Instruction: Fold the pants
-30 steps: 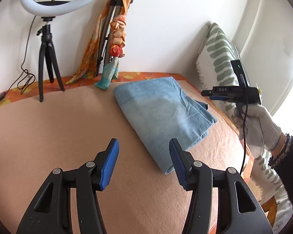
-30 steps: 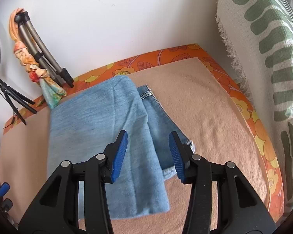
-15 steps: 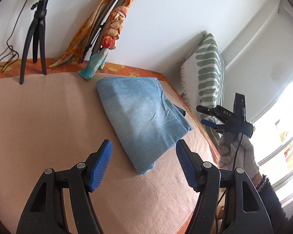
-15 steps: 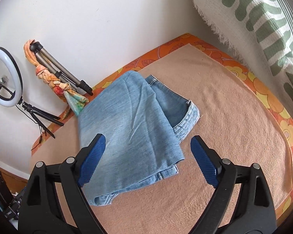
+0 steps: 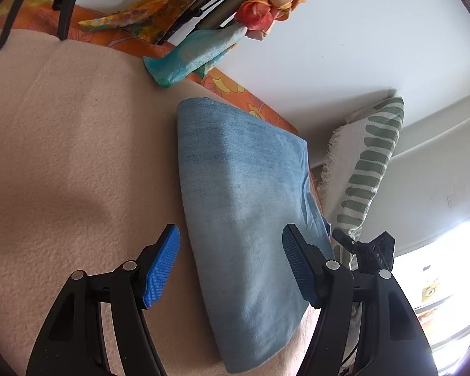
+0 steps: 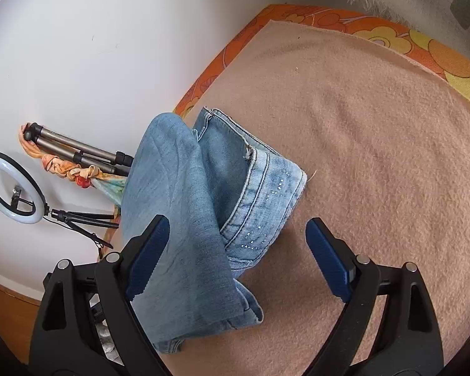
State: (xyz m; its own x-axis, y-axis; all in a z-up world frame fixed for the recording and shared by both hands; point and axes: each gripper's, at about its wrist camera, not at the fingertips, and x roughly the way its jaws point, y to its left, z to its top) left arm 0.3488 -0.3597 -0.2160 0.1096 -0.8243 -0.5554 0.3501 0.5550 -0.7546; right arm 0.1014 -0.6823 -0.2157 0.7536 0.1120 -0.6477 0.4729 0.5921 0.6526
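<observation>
Light-blue jeans (image 5: 244,219) lie folded into a thick rectangle on a beige blanket (image 5: 62,156). In the right wrist view the jeans (image 6: 178,219) show their waistband with small studs and an open lower layer. My left gripper (image 5: 230,232) hovers close over the near end of the fold, jaws open, with its blue pads astride the cloth and not pressing on it. My right gripper (image 6: 236,221) stands open wide above the waistband end, holding nothing. Its black frame (image 5: 376,250) shows just past the jeans' right edge.
A folded tripod wrapped in an orange scarf (image 5: 235,6) leans on the white wall behind the jeans. A ring light (image 6: 14,188) stands further along. A green-striped cushion (image 5: 369,163) leans at the bed's end. An orange flowered sheet (image 6: 423,44) borders the blanket.
Both grippers have dropped closer to the jeans and rolled, so the views tilt. Both pairs of jaws stand wider than a second ago. The jeans have not moved.
</observation>
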